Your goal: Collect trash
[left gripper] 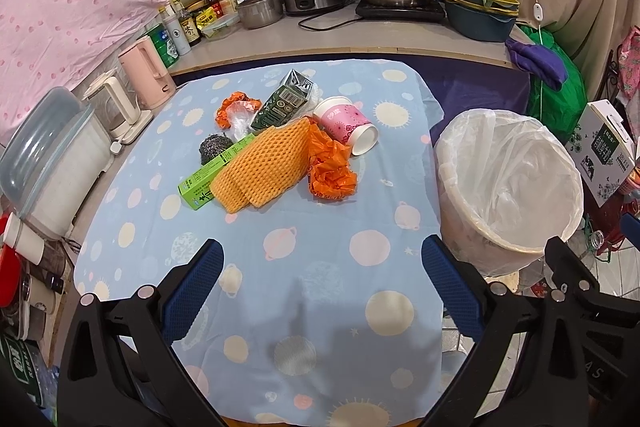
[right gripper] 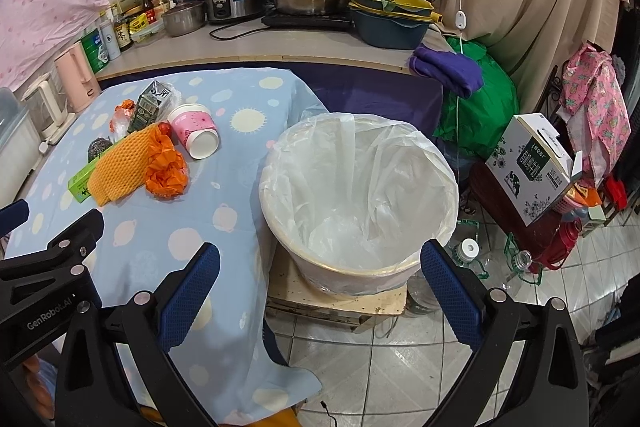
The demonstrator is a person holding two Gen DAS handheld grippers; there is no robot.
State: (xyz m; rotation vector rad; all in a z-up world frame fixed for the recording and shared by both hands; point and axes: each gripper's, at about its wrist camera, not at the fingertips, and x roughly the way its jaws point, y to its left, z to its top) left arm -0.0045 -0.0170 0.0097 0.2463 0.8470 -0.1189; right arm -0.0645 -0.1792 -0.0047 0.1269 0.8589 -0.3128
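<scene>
While both tongs (left gripper: 322, 291) (right gripper: 320, 291) gape empty, steel scourer (left gripper: 214, 148) half-hidden behind green box (left gripper: 216, 169), bin (right gripper: 356, 195) liner contents unclear.

- The tablecloth (left gripper: 320, 267) is showing pale blue with suns and planets.
- The foam net (left gripper: 260, 167) is glowing orange.
- The paper cup (left gripper: 346, 123) is showing pink.
- The bin liner (right gripper: 352, 187) is looking translucent white.

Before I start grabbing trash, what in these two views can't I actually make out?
- Green box: far end hidden under the orange foam net, both views.
- Steel scrubber: partly behind the box.
- Bin bottom: right wrist view, crumpled liner covers it.
- Milk carton print: too small to read.
</scene>
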